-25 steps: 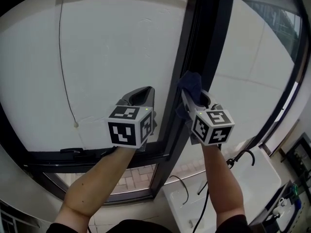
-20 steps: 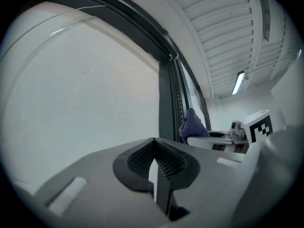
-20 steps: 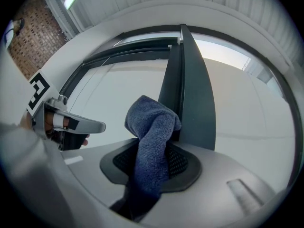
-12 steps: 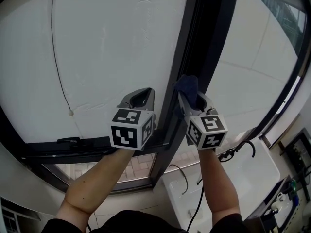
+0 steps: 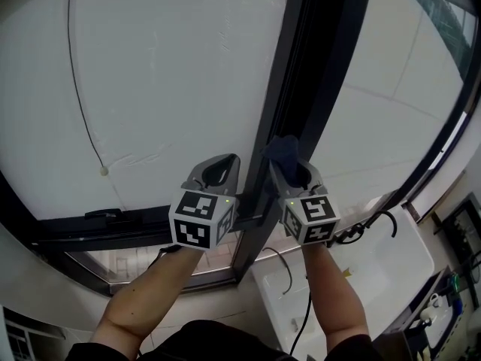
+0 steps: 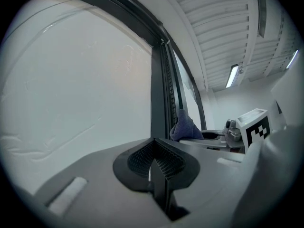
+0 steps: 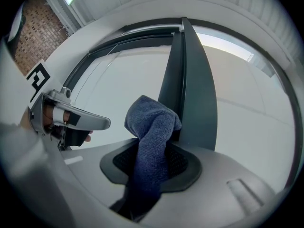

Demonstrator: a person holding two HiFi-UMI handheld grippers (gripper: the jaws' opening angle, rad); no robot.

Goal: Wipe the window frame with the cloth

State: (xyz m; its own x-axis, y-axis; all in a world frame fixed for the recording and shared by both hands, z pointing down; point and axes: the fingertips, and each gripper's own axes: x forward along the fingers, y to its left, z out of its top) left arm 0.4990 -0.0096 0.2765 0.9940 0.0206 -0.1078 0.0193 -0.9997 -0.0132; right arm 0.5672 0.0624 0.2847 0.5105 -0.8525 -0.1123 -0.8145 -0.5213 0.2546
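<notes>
Wiping looks to be mid-stroke. Right tongs point(image 5: 291, 173) grasp a folded dark-blue terry cloth point(image 7: 153, 137), held against the dark metal vertical window frame point(image 5: 304, 89) near its lower end. Left tongs point(image 6: 156, 161) are clenched and empty, just beside. Upper frame probably remains to wipe.

Item count:
- Grey two-jaw grippers with black-and-white marker cubes: 2, the left gripper point(image 5: 219, 158) and the right gripper point(image 5: 294, 171).
- Dark blue terry cloth point(image 5: 285, 150): 1.
- Dark metal window frame point(image 5: 302, 89): 1.
- Pale window panes: 2, left pane point(image 5: 173, 74) and right pane point(image 5: 383, 96).
- Thin dark cord point(image 5: 78, 111), far left: 1.
</notes>
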